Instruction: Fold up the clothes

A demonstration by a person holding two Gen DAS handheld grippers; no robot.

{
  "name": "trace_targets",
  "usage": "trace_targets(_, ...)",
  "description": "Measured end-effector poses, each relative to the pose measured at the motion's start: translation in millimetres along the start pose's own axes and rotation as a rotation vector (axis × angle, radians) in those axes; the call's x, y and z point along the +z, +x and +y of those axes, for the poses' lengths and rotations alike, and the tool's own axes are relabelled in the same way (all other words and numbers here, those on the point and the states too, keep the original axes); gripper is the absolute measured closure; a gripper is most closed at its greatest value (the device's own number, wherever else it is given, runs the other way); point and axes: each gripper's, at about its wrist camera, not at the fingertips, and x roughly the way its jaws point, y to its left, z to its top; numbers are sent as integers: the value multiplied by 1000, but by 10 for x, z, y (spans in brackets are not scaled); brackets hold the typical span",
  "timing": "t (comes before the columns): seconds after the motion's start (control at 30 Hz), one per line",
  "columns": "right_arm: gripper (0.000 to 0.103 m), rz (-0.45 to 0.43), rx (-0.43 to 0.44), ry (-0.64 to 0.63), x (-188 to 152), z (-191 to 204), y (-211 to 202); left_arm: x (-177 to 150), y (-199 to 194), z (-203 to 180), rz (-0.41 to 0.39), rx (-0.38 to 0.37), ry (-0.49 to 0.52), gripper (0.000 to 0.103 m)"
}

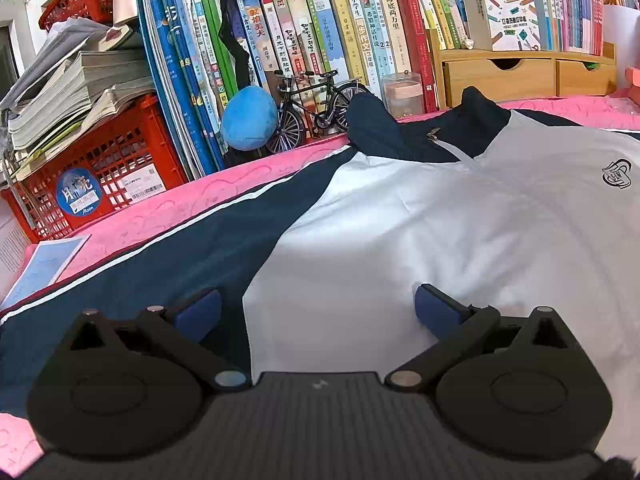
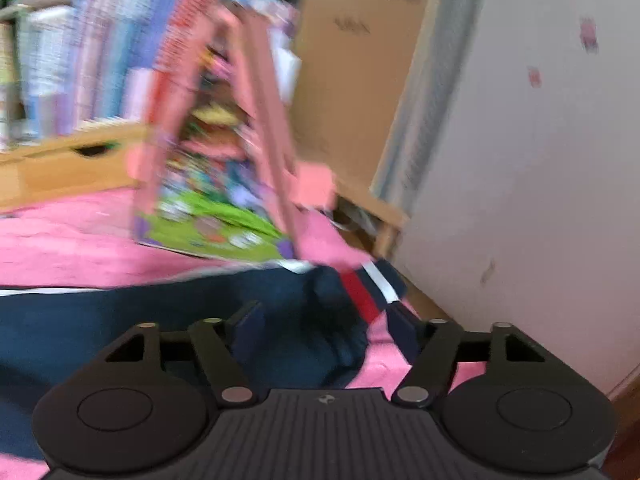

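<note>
Readable text on books, a box and a crate sticker

A book spine (image 1: 390,32) reads "海底两万里"; a small box (image 1: 508,22) reads "POCKET LABEL PRINTER"; a round sticker (image 1: 78,196) on the red crate (image 1: 120,160) reads "Moon".

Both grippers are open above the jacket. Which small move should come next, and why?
Probably close the right gripper on the navy sleeve near its striped cuff: the jaws stand open around that bunched fabric, and the jacket lies spread, unfolded, under the open left gripper.

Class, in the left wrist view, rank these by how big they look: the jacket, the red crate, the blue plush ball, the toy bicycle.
1. jacket
2. red crate
3. toy bicycle and blue plush ball: too alike to rank.
</note>
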Motion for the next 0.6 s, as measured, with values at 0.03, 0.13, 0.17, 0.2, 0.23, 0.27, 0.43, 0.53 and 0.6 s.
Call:
trace_targets(0.03,15,-11,76,-19,38,72,-113,1,0,0,0,0,0,0)
trace_targets(0.13,12,-60,367,-114,86,540,-464,0,2,4,1,-2,-3,0)
trace_targets(0.17,13,-60,440,-168,70,795,-552,0,4,7,2,-3,-5,0)
trace_targets(0.2,14,-56,511,-225,49,1063,-638,0,6,11,3,-5,-7,0)
trace_targets(0.23,20,-52,581,-283,29,1331,-724,0,8,14,4,-6,-10,0)
trace_targets(0.27,31,-33,639,-343,-5,1638,-824,0,9,15,5,-8,-12,0)
trace_targets(0.43,51,26,786,-523,-215,2889,-1019,-3,13,34,8,-17,-22,0)
trace_targets(0.53,59,72,782,-536,-261,3392,-847,-3,23,59,13,-29,-36,0)
trace_targets(0.6,64,101,747,-519,-262,3601,-684,-3,27,72,17,-36,-44,0)
